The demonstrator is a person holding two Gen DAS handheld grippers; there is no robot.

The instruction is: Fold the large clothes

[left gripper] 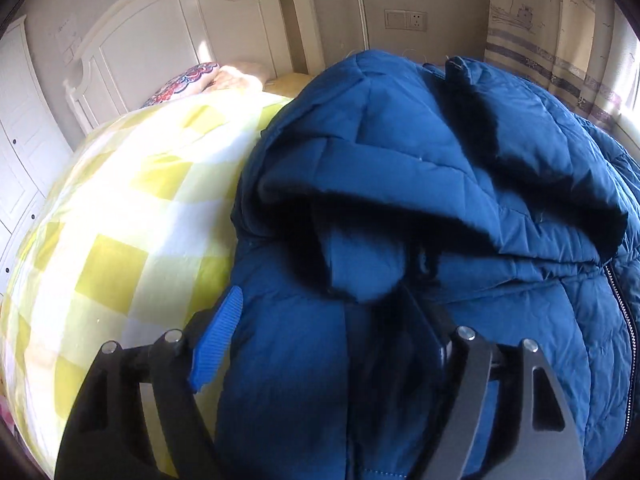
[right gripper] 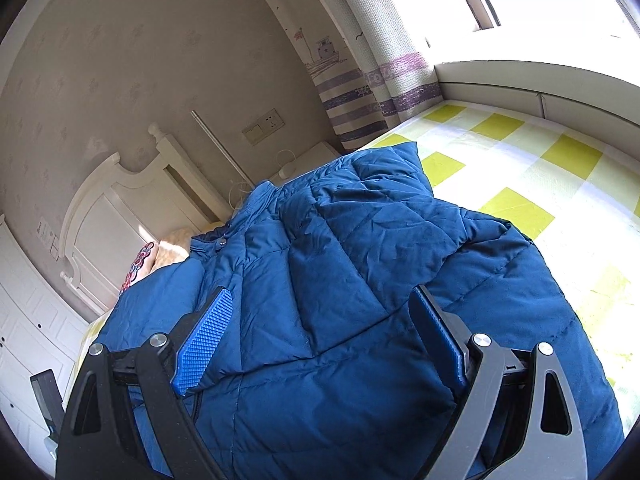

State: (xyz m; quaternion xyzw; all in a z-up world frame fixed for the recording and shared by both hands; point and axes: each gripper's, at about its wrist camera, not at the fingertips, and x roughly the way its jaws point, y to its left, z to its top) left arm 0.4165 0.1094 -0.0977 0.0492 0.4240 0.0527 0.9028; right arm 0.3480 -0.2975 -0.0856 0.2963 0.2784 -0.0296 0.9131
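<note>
On the bed, seen from the left wrist, a big blue puffy coat (left gripper: 420,208) is lying bunched up on the yellow checked blanket (left gripper: 132,208). Left gripper (left gripper: 320,340) is sitting over the coat with its fingers wide apart. From the right wrist, the right gripper (right gripper: 324,340) is also spreading its fingers wide over the coat (right gripper: 340,280), near the curtain (right gripper: 360,80).

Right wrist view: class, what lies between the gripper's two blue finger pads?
Quilted fabric of the blue down jacket fills the gap between the open right gripper pads, as the right wrist view shows.
</note>
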